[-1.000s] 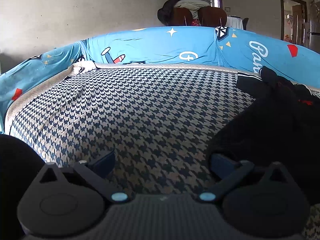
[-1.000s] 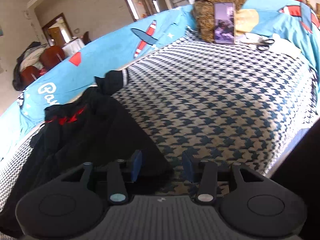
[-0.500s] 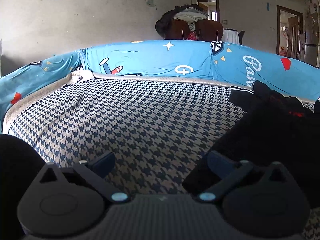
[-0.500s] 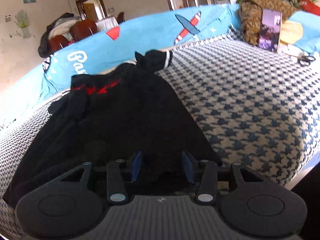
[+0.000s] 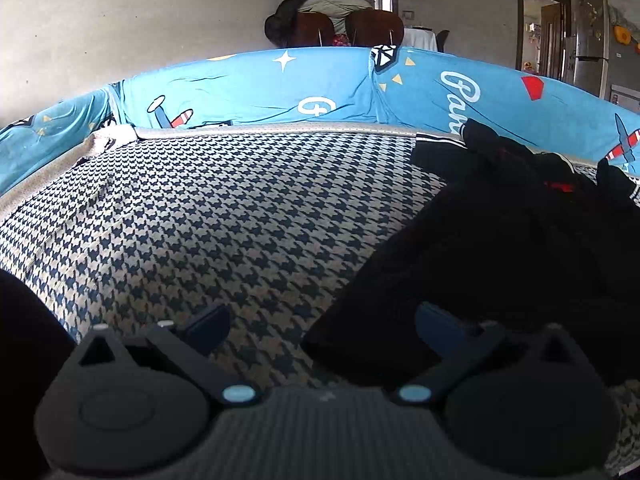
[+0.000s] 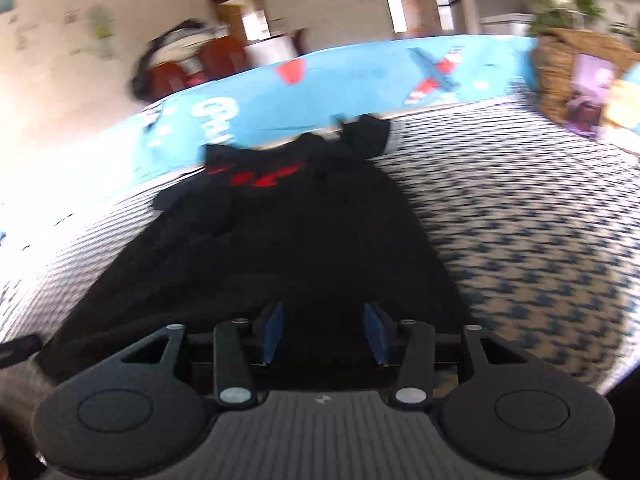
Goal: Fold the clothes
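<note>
One black garment (image 6: 280, 248) lies spread on the houndstooth sofa seat (image 5: 208, 216), its red-printed collar end toward the blue patterned backrest (image 5: 320, 92) and its near hem toward both cameras. Left tongs (image 5: 320, 322) stand wide apart and released — one pad over bare houndstooth, the other over the garment's near corner, nothing pinched. Right tongs (image 6: 324, 332) hang partly parted above the garment's hem, blue pads clear of the cloth. Past the backrest, brown chairs (image 5: 348, 30) stand by the wall.
</note>
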The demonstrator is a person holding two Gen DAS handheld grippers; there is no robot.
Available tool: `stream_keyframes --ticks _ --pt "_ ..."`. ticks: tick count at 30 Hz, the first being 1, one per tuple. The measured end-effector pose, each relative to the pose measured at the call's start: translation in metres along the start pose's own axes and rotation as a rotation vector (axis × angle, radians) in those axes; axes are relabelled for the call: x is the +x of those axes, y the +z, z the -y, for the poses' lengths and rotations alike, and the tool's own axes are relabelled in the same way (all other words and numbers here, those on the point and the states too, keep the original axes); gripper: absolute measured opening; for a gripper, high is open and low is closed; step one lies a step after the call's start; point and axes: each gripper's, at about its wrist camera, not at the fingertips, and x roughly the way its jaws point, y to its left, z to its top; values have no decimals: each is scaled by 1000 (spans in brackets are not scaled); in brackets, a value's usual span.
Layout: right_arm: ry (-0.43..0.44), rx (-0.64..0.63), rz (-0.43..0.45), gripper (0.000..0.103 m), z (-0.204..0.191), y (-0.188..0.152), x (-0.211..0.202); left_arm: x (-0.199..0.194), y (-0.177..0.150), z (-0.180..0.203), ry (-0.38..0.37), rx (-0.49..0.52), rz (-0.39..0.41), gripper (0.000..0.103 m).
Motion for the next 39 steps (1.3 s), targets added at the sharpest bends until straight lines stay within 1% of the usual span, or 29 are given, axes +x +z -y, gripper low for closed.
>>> stream_keyframes --ticks 4,6,9,12,18,22,25,32,36,37,39 --pt "82 -110 -10 43 -22 -2 3 5 -4 11 -52 41 -36 103" --pt "107 -176 -12 41 -33 -5 4 7 -7 18 -74 69 -48 103" --pt "140 -264 -24 40 -50 -11 7 10 -10 27 -103 112 -66 103" --pt "168 -351 -37 40 -65 -16 12 17 -14 34 -84 143 -99 103" --pt "216 -455 -69 40 -86 -25 19 19 -15 31 -100 116 -118 103" --pt "224 -494 -83 40 -94 -30 22 19 -14 28 -108 103 -126 103" --pt "201 -520 -92 40 -100 -33 27 19 -13 28 -111 95 -131 103" --pt "172 -576 -71 39 -107 -37 32 19 -14 28 -112 93 -131 103" --pt "178 -594 -56 27 -110 -37 34 19 -14 27 -115 86 -132 103" --pt "180 -600 -52 25 -111 -37 35 19 -14 26 -116 83 -133 103" --pt "187 -608 -45 15 -112 -38 35 19 -13 25 -116 77 -132 103"
